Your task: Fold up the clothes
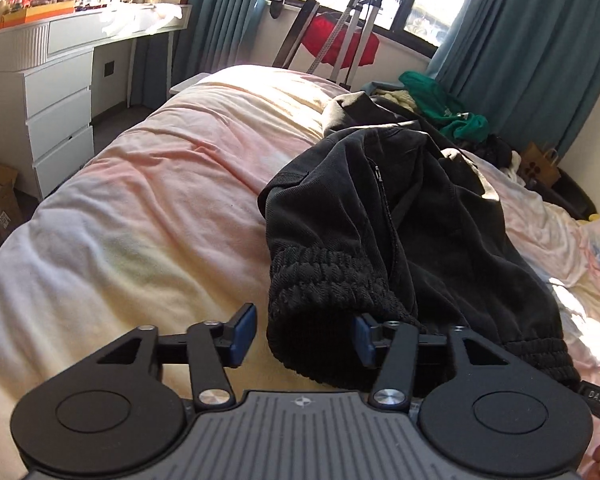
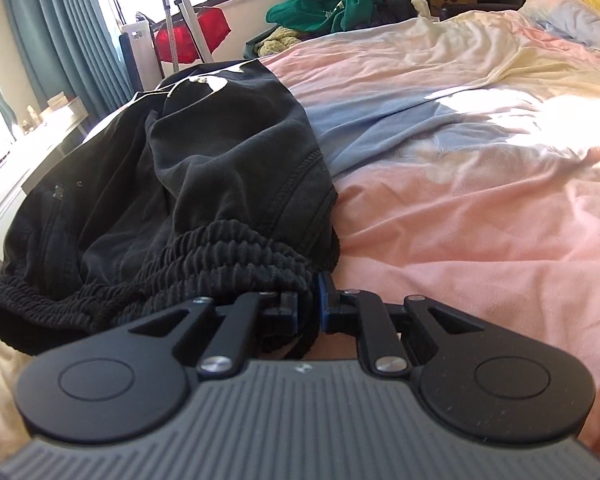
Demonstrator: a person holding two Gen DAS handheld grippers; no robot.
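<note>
A pair of black pants with a ribbed elastic waistband lies bunched on the bed. My left gripper is open, its jaws wide apart around the left end of the waistband, the cloth between the blue pads. In the right wrist view the same black pants lie to the left, and my right gripper is shut on the right end of the waistband, cloth pinched between its pads.
The bed has a pink, cream and blue duvet. A white dresser stands left. A pile of green and other clothes lies at the far side, by a red item and a paper bag.
</note>
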